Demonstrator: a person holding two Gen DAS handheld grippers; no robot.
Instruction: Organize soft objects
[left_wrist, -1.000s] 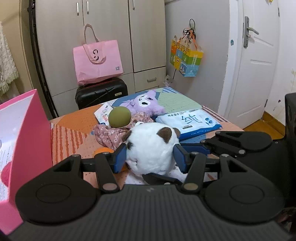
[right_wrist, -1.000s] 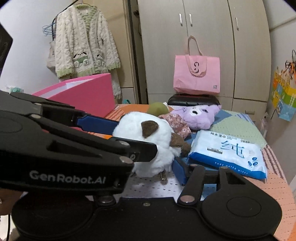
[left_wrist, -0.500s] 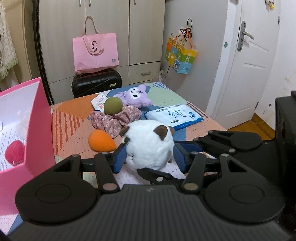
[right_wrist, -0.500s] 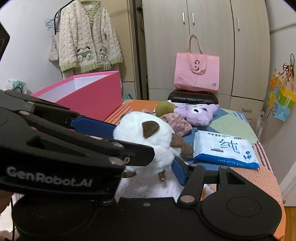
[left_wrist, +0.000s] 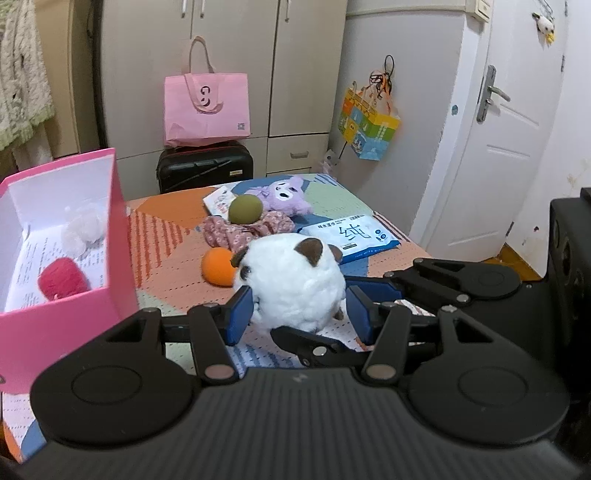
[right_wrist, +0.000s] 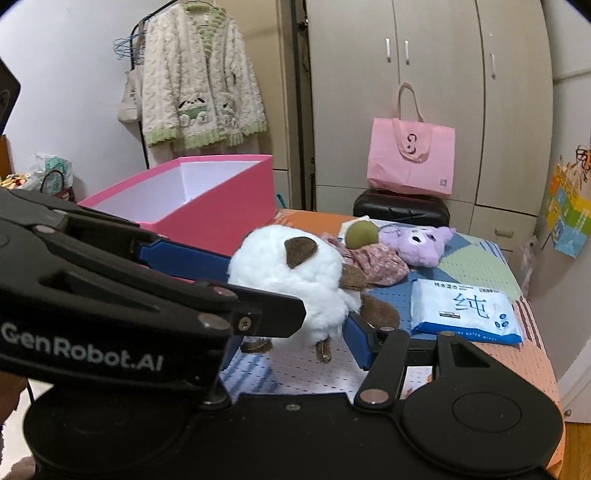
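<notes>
My left gripper (left_wrist: 299, 314) is shut on a white plush toy with brown ears (left_wrist: 291, 280) and holds it above the table. The toy also shows in the right wrist view (right_wrist: 291, 273), where my right gripper (right_wrist: 291, 328) stands around it; only its right blue pad (right_wrist: 356, 341) shows, and the left gripper's body hides the other. The open pink box (left_wrist: 114, 236) stands at the left, with a red yarn ball (left_wrist: 61, 282) and a cream fluffy ball (left_wrist: 83, 229) inside. On the table lie an orange ball (left_wrist: 218, 271), a green ball (left_wrist: 245, 209), a floral cloth (left_wrist: 236, 232) and a purple plush (left_wrist: 282, 194).
A blue-and-white wet wipes pack (left_wrist: 349, 236) lies on the patchwork tablecloth at the right. A black suitcase (left_wrist: 205, 168) with a pink bag (left_wrist: 207, 107) stands behind the table. A white door (left_wrist: 495, 147) is at the right. A knitted cardigan (right_wrist: 201, 74) hangs at the left.
The white plush has been lifted higher and carried back and left, toward the pink box. The orange ball under it is now uncovered, and the box's inside has come into view.
</notes>
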